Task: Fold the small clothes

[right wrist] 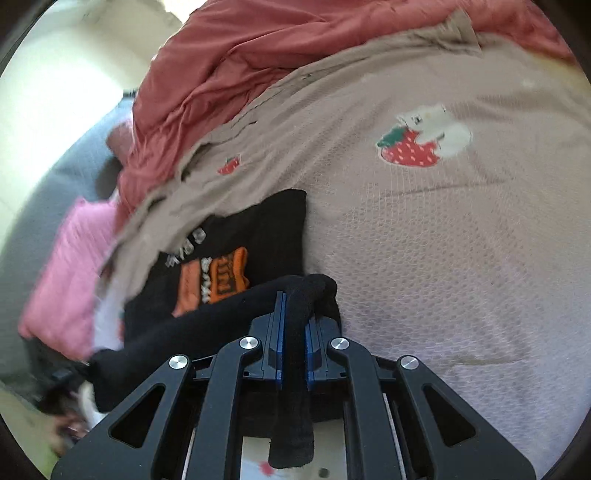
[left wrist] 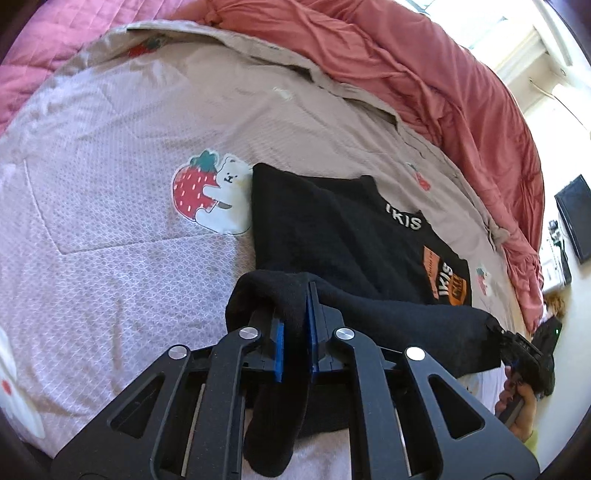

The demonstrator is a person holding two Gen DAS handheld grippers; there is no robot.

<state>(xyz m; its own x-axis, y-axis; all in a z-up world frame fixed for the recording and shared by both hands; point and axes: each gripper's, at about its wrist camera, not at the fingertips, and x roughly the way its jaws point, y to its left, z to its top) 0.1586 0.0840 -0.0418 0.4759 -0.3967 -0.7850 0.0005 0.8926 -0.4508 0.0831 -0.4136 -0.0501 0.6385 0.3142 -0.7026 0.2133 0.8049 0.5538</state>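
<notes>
Bedroom, bed as work surface.

Garment: small black knit top, partly folded, lying flat on the sheet near the bed's middle. White letters "IKIS" readable along one edge in the left view; an orange patch beside them repeats "IKIS" with further lettering too small to read. In the right view the same print is blurred and unreadable. One black edge of the garment is lifted off the sheet and stretched between the two grippers.

Left gripper: blue pads pinched tight on a fold of the black fabric, which hangs down behind the jaws.

Right gripper: jaws likewise clamped on black fabric, a strip trailing below. It also shows at the right edge of the left view, held by a hand.

Sheet: pale pink-beige, fine lattice weave, printed with a white bear hugging a strawberry, just beside the garment's corner; smaller strawberry prints elsewhere.

Quilt: rust-red, bunched along the far edge of the sheet.

Pink pillow: off the bed's side, blurred.

Room: cream walls, bright window, dark flat screen on the wall.
</notes>
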